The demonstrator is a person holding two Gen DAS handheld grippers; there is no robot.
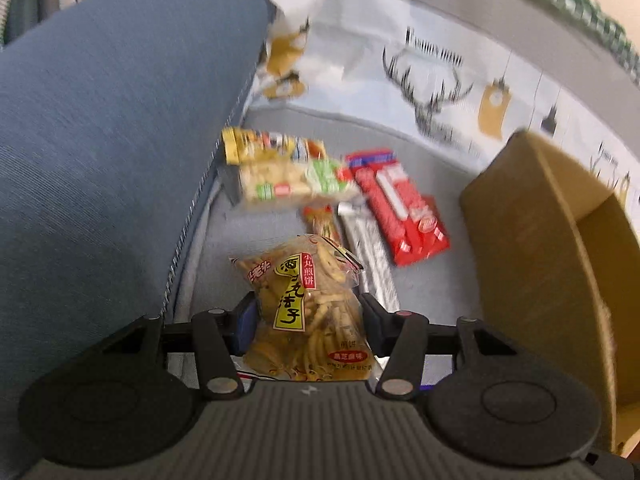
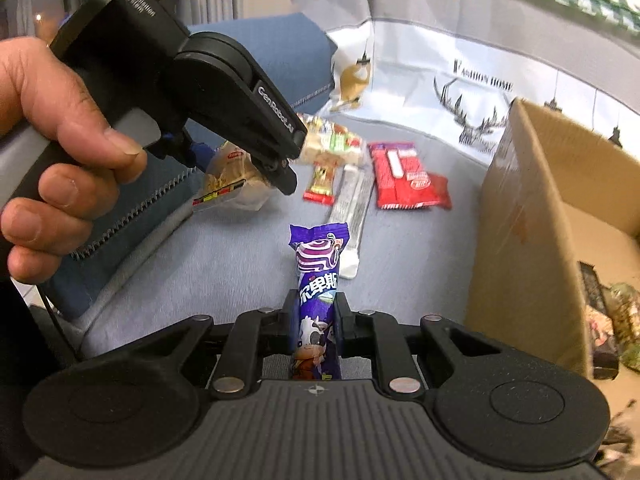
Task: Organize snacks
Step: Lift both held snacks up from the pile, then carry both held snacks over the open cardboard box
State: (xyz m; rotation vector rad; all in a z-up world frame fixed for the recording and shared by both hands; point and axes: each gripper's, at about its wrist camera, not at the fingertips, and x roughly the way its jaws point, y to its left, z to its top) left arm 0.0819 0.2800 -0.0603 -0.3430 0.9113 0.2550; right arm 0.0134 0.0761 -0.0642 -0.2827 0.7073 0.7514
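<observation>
Two hand-held grippers over a grey sofa seat, each carrying one snack; the open cardboard box (image 2: 532,216) stands at the seat's right edge, with a few packets already visible inside it. The left gripper (image 1: 308,312) has its jaws at a middling width, pressed on the sides of a clear bag of yellow cracker sticks (image 1: 308,304); the bag hangs between the pads with most of its length beyond them. The right gripper (image 2: 316,312) is closed tight on a slim purple candy packet (image 2: 318,292), which stands up between the jaws. The person's hand (image 2: 52,152) on the left tool's handle shows in the right wrist view.

Remaining snacks lie toward the seat's back edge: a red wafer pack (image 1: 400,208), a silver stick pack (image 1: 368,252), a small red-and-yellow packet (image 2: 322,180), and pale cracker packs (image 1: 292,184) against the blue cushion (image 1: 100,140).

Likely hazards, as judgement: the bag is soft and air-filled, so it may slide or swing out of the pads during a quick carry; too firm a squeeze could crush the sticks; the candy packet is thin and glossy, so it may pivot in the jaws and slip; either load may catch on the box's near wall if brought across too low; the two tools sit close together and could knock one another above the box.
</observation>
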